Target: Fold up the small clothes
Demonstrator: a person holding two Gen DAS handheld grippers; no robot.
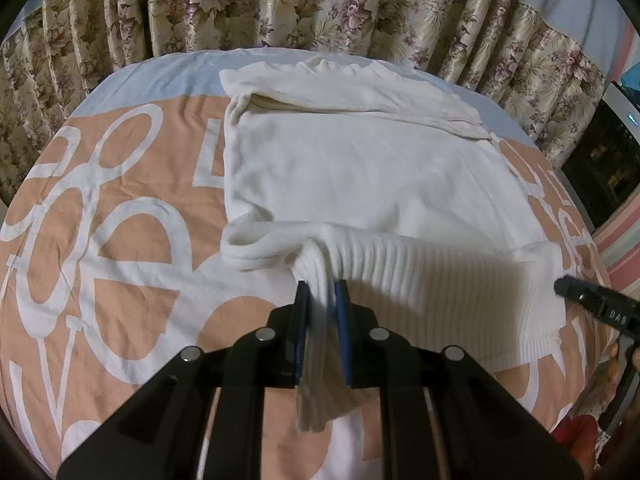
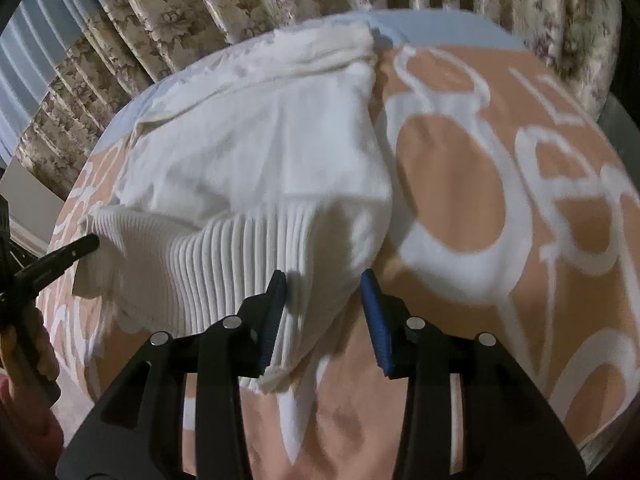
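A white knit sweater (image 1: 360, 168) lies mid-bed on a peach lettered bedspread (image 1: 120, 240), sleeves folded in. The left gripper (image 1: 321, 288) pinches the ribbed hem's (image 1: 440, 276) near-left part; the right gripper (image 2: 324, 280) gapes around its near-right corner, unclosed. Best close, then lift both evenly toward the far collar.

A white sweater (image 2: 260, 152) is lying on the peach-and-white bedspread (image 2: 460, 200). The right gripper (image 2: 324, 284) is standing with jaws apart around its ribbed hem (image 2: 216, 268). The left gripper (image 2: 94, 242) is touching the hem's far corner.
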